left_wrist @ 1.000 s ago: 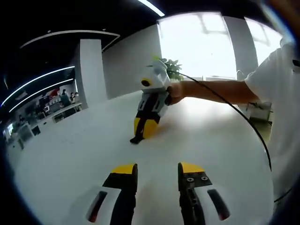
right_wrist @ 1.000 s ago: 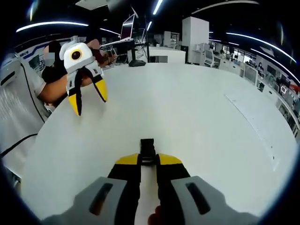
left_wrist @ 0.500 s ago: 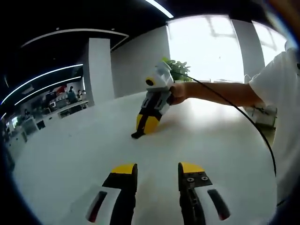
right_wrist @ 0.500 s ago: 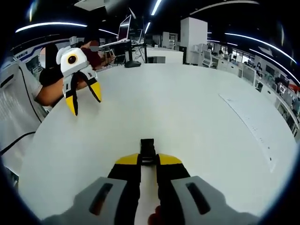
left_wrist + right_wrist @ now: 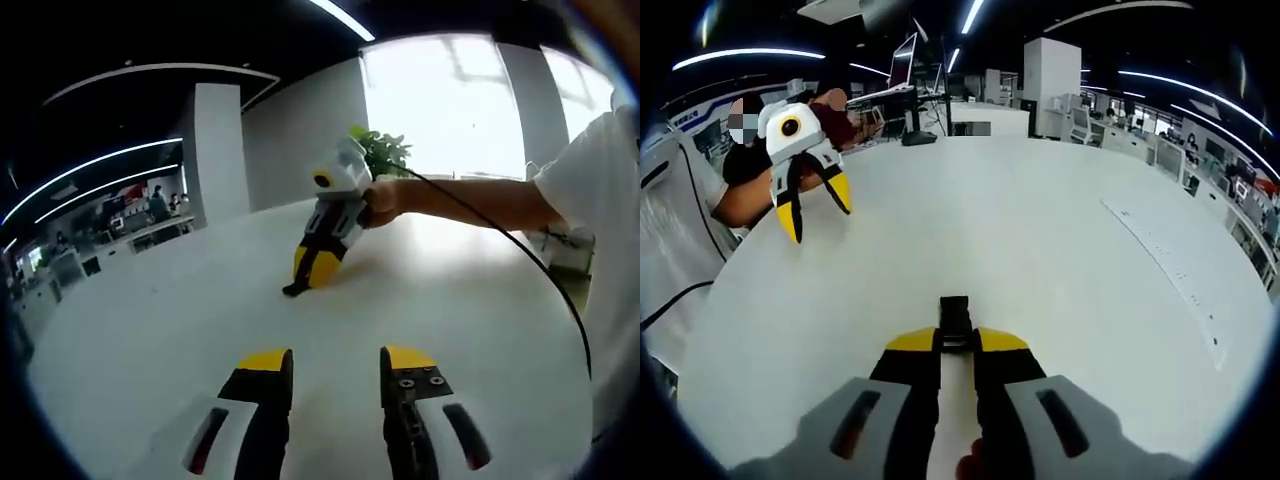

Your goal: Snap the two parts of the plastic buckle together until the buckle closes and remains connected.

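**One buckle piece gripped, its mate unseen**

The right gripper is clamped on a black buckle piece, whose end pokes out past the yellow tips, low over the white table. In the left gripper view the same piece touches the table under the right gripper's tips. The left gripper has its jaws apart and holds nothing; in the right gripper view it hangs well off to the side, above the table's edge.

Risks, as I judge them: whether the buckle is already joined I cannot tell, and a second part is not discernible. The grip sits near the piece's end, so pushing could twist it loose. An off-line push would jam rather than click.
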Demonstrator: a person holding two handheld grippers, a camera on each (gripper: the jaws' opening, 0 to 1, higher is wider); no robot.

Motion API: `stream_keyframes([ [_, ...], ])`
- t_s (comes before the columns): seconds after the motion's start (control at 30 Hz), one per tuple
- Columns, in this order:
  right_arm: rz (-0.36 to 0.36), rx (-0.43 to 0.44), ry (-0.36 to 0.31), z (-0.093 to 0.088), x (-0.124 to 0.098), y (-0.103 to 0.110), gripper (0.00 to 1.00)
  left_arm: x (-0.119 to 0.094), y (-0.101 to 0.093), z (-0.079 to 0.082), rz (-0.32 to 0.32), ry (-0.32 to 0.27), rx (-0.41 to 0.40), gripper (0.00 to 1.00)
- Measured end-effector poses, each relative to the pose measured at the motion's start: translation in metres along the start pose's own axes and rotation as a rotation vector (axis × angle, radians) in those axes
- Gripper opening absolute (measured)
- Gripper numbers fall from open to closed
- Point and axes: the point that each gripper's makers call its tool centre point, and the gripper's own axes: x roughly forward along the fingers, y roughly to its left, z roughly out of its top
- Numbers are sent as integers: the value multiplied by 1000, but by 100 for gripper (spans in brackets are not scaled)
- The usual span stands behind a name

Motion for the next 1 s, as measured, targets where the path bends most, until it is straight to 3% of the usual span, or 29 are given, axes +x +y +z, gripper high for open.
stream_keyframes([
  [0.4, -18, 10, -6, 0, 1, 0, 12, 1, 1, -4, 7, 4, -6, 35],
  [0.77, -26, 24, -19, -1, 0, 0, 24, 0, 0, -1, 5, -2, 0, 35],
  [1.0, -31, 35, -57, 5, -6, 1, 25, -1, 0, 3, 9, -14, -2, 35],
])
